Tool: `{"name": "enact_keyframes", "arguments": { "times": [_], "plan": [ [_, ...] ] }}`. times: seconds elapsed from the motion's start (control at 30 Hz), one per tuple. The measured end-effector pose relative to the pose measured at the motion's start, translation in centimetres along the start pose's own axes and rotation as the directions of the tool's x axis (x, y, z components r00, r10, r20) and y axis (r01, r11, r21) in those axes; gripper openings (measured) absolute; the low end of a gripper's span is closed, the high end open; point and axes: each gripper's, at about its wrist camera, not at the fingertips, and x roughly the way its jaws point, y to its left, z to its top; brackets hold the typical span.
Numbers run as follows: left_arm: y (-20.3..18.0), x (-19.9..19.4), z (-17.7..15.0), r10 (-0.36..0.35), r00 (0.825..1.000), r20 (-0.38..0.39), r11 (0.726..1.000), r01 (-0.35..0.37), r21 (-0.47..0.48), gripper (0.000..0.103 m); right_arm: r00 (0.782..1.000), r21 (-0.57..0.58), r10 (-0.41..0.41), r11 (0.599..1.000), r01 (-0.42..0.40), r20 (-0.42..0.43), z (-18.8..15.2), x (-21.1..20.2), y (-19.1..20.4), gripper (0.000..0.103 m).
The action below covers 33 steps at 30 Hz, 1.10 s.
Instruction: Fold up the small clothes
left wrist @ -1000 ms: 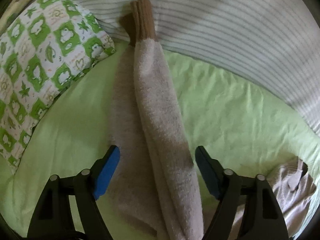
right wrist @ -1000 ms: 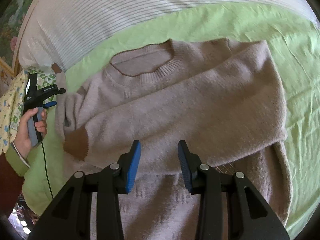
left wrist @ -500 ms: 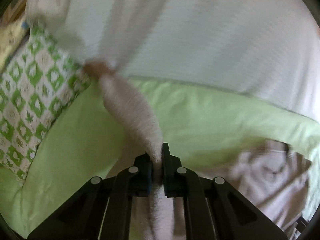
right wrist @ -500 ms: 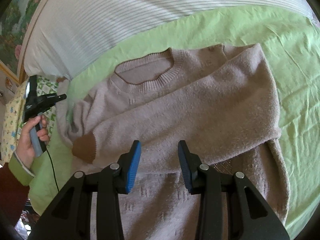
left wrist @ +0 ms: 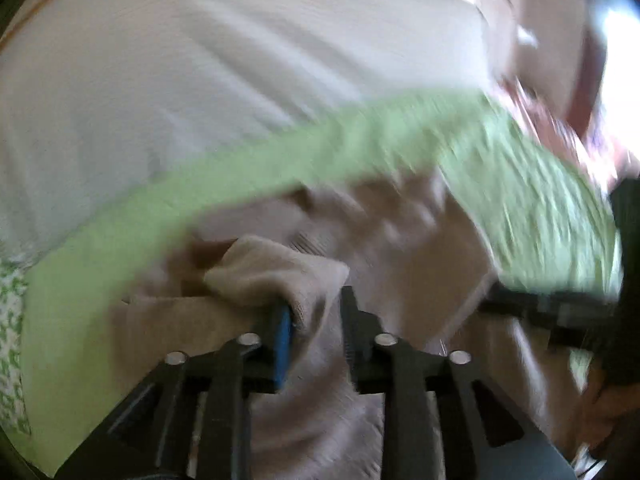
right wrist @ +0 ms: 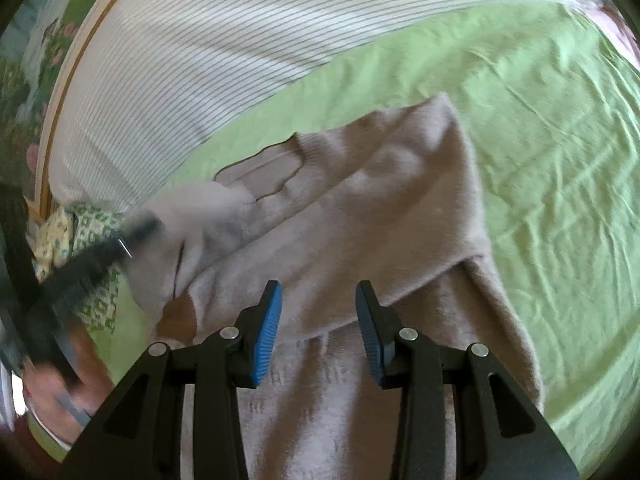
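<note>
A beige knit sweater lies on the green sheet, one sleeve folded across its chest with the brown cuff at the left. My left gripper has the other sleeve bunched between its fingers above the sweater's body. Its jaws are opening and the cloth hangs loose in the gap. In the right wrist view it is a blurred dark shape beside that raised sleeve. My right gripper hovers open over the sweater's lower half with nothing between its pads.
A white striped duvet runs along the far side of the bed. A green patterned pillow sits at the left edge. A person's hand holds the left tool. Bare green sheet spreads to the right.
The left gripper shut on the outstretched sleeve, swung it right over the sweater's body, and its jaws have parted again. The right gripper drifted slightly and stayed open.
</note>
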Motion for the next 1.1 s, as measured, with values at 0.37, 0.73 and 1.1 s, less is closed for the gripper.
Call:
{"name": "enact_keyframes", "arguments": {
  "times": [0.37, 0.73, 1.1],
  "plan": [
    [3.1, -3.4, -9.9, 0.058, 0.997, -0.059, 0.996, -0.062, -0.070, 0.059, 1.000, -0.077, -0.014, 0.997, 0.013, -0.011, 1.6, 1.3, 1.7, 0.058],
    [13.6, -2.0, -15.4, 0.190, 0.963, -0.192, 0.937, -0.236, -0.259, 0.060, 0.993, -0.374, -0.008, 0.927, -0.037, -0.117, 2.7, 9.9, 14.1, 0.058],
    [14.6, 2.7, -15.2, 0.177, 0.952, -0.249, 0.908, -0.255, -0.331, 0.052, 0.941, -0.566, -0.311, 0.804, 0.184, -0.136, 1.2, 17.8, 15.8, 0.040]
  ]
}}
